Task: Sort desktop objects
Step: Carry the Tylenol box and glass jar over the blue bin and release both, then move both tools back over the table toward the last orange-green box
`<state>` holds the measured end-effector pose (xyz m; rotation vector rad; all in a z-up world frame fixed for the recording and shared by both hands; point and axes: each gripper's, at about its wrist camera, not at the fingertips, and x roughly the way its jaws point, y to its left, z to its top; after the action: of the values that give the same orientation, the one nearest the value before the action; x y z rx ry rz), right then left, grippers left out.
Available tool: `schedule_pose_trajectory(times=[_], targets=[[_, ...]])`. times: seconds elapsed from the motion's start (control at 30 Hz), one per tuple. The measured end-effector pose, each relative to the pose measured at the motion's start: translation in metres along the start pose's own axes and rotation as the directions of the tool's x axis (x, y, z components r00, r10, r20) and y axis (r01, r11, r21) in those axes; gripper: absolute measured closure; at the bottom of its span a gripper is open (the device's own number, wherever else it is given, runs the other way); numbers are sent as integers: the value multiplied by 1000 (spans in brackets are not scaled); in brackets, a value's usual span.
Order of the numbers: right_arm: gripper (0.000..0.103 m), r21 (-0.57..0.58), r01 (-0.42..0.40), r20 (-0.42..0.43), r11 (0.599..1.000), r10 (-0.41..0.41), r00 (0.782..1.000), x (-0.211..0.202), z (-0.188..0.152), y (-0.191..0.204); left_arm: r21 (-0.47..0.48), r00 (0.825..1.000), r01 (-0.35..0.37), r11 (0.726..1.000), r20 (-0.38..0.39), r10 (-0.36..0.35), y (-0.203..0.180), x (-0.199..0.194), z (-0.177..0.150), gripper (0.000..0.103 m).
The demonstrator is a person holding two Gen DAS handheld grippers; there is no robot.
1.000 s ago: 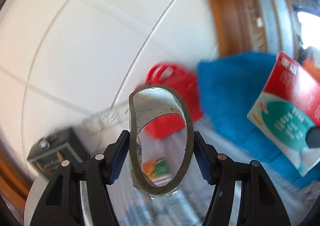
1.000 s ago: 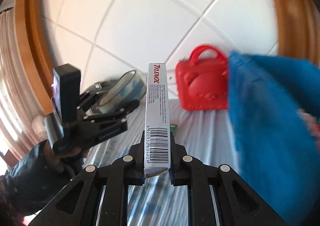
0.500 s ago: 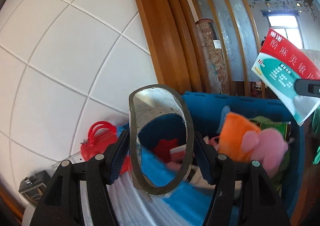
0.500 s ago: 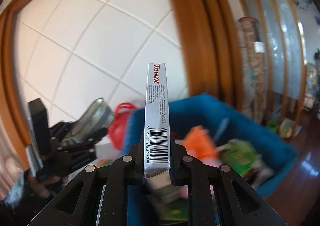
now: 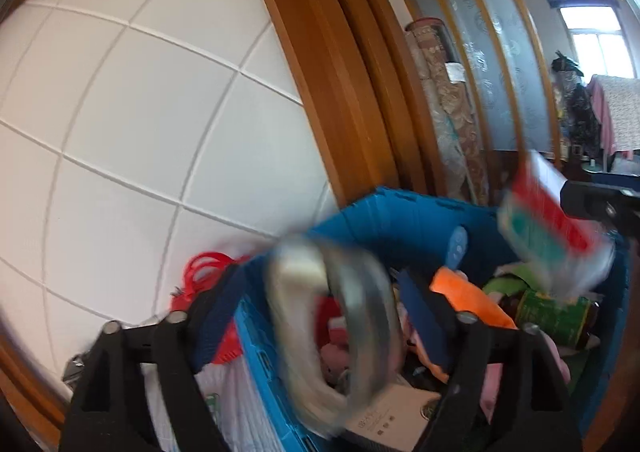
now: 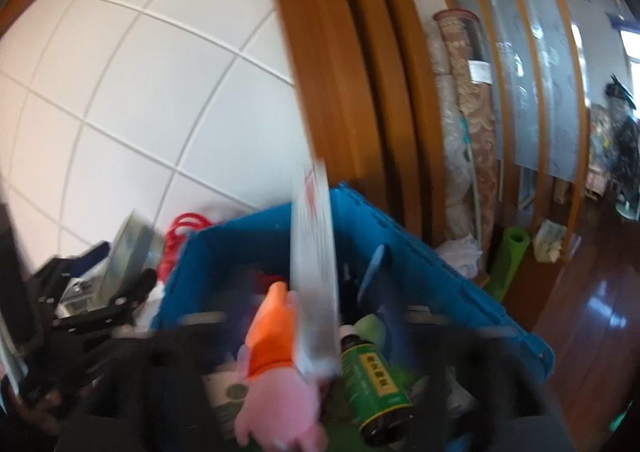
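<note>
Both jaws just sprang apart — left hand-held gripper (image 5: 320,332) released the tape roll (image 5: 332,332), right hand-held gripper (image 6: 320,368) released the Tylenol box (image 6: 314,272) — both dropping into the blue crate (image 6: 440,272).

both tongs just opened, tape roll (image 5: 332,332) and medicine box (image 6: 316,284) released over crate (image 6: 460,284)

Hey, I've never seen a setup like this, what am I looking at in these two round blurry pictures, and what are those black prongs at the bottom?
A person holds a two-finger gripper in each hand, each with a wide-angle camera looking along its fingers. The black prongs are those fingers. One picture is from the left gripper, the other from the right gripper. Both hover over a blue crate filled with toys and a green bottle. Their jaws have just been opening: the tape roll and the medicine box appear blurred between spread fingers, seemingly dropping in.
</note>
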<state>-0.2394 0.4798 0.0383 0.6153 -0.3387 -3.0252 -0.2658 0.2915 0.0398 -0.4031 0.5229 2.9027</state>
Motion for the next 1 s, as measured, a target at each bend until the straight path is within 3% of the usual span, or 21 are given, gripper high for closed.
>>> schedule_pose_trajectory(times=[0.1, 0.27, 0.47, 1.0], targets=[[13, -11, 2, 25, 1000, -2, 1000, -6, 2, 0, -28, 1000, -19, 999, 19, 20, 5, -11, 7, 14], [13, 1, -65, 41, 998, 65, 997, -19, -4, -1, -57, 998, -51, 997, 38, 54, 13, -27, 7, 14], [9, -32, -113, 56, 993, 115, 992, -48, -15, 21, -78, 995, -88, 993, 41, 91, 19, -38, 4, 14], [2, -83, -214, 54, 973, 219, 974, -69, -30, 81, -179, 980, -192, 965, 14, 197, 85, -70, -37, 14]])
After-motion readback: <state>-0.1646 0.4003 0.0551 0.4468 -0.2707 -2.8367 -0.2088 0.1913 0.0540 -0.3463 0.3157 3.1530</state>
